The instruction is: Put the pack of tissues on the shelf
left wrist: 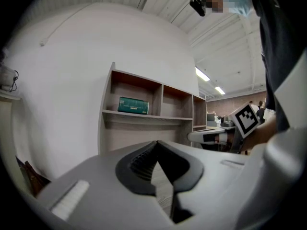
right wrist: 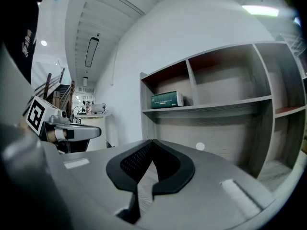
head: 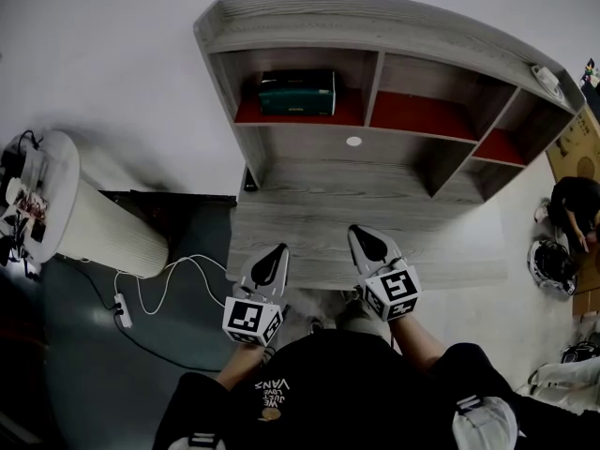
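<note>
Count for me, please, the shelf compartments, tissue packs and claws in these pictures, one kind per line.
Shelf compartments: 3 (left compartment, middle compartment, right compartment)
Pack of tissues: 1, in the left compartment
Claws: 2 (left claw, right claw), both shut and empty
Total: 6

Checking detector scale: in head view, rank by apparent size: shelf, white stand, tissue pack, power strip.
shelf
white stand
tissue pack
power strip; it lies farther from the camera, so true size is unsure.
</note>
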{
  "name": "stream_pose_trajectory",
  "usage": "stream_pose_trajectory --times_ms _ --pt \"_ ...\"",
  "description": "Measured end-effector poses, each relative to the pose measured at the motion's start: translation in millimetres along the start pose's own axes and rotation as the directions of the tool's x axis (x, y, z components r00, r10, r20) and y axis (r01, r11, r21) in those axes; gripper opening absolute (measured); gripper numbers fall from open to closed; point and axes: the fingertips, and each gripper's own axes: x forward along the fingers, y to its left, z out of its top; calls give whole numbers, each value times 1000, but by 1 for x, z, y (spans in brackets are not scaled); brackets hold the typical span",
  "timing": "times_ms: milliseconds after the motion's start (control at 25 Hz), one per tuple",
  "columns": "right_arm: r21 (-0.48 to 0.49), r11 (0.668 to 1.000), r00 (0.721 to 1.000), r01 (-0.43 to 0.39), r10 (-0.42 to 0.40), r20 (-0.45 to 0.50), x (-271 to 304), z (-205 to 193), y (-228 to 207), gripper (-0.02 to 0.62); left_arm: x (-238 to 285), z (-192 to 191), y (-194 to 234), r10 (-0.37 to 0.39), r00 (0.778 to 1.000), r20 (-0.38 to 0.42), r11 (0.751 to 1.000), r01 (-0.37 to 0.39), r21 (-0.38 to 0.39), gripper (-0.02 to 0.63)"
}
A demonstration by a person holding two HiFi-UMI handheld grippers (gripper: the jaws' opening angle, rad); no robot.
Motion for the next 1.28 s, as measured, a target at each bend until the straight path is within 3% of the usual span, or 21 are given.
stream_pose_trajectory --times_ms 480,1280 --pt "-23 1000 999 -20 19 -46 -9 -16 2 3 -16 -26 0 29 995 -91 999 -31 -27 51" --pt "8 1000 1000 12 -12 -3 -7 4 0 2 -8 -4 0 38 999 -20 999 -38 -16 51"
